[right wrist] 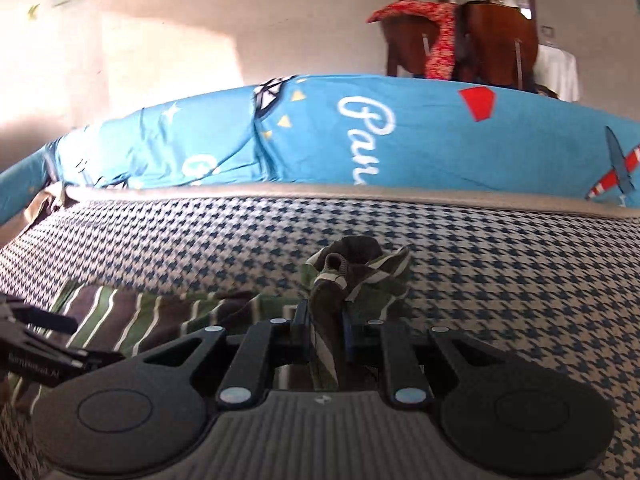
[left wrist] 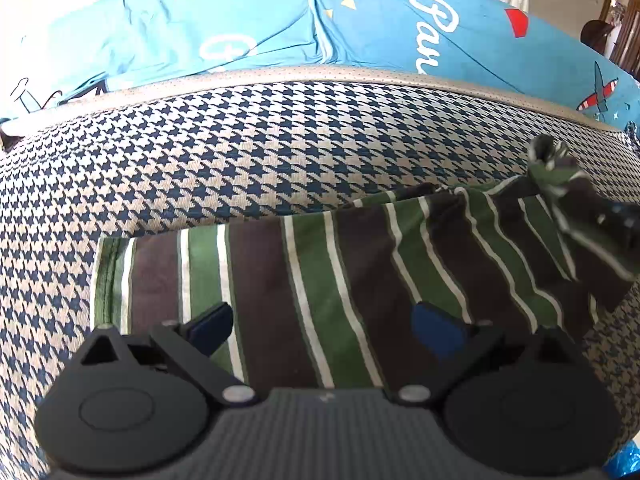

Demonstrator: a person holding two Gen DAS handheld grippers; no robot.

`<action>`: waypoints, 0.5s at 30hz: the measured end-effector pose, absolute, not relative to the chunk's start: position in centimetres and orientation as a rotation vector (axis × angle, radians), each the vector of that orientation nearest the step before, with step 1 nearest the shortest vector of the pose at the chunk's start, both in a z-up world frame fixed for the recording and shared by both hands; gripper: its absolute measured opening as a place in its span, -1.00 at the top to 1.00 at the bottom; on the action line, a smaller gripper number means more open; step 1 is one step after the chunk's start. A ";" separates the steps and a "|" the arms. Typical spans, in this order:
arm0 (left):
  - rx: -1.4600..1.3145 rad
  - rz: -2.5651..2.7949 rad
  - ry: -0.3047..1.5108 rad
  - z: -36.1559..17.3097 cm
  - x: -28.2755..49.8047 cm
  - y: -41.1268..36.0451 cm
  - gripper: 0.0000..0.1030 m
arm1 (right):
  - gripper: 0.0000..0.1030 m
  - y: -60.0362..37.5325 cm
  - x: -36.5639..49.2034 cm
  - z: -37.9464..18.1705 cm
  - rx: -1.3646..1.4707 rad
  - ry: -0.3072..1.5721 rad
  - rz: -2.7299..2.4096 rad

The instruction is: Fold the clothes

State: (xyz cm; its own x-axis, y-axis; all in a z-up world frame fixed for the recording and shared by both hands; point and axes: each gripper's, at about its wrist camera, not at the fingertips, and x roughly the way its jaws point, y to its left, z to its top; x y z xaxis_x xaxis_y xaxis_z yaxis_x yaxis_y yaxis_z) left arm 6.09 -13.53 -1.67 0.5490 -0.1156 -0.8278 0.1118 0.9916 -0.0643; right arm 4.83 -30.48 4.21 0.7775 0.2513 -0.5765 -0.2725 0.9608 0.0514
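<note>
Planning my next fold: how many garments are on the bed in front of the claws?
1: a striped shirt on the houndstooth cover, one end pinched in the right claw. Others may lie out of view.

Your right gripper (right wrist: 326,338) pinches a bunched end of the striped shirt (right wrist: 352,272) above the houndstooth bed (right wrist: 500,272); left gripper (right wrist: 44,332) enters beside it.

Bare houndstooth mattress (left wrist: 240,152) beyond the garment, walled by blue bedding (left wrist: 400,36) (rear).

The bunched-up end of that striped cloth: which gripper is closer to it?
Right. The right gripper is shut on the striped cloth just behind its bunched-up end. The left gripper is open over the cloth's flat part, farther away.
</note>
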 end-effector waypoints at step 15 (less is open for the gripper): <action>-0.016 -0.121 0.986 -1.7 6.1 -12.9 -0.95 | 0.68 -25.3 4.5 1.1 -0.175 0.661 0.381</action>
State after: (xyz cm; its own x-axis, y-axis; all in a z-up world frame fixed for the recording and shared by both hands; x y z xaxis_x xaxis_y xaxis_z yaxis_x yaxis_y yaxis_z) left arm 6.14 -12.89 -1.75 0.5458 -0.1093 -0.8307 0.0950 0.9931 -0.0682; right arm 4.48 -25.30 1.10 0.7236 0.2880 -0.6272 -0.3977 0.9167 -0.0380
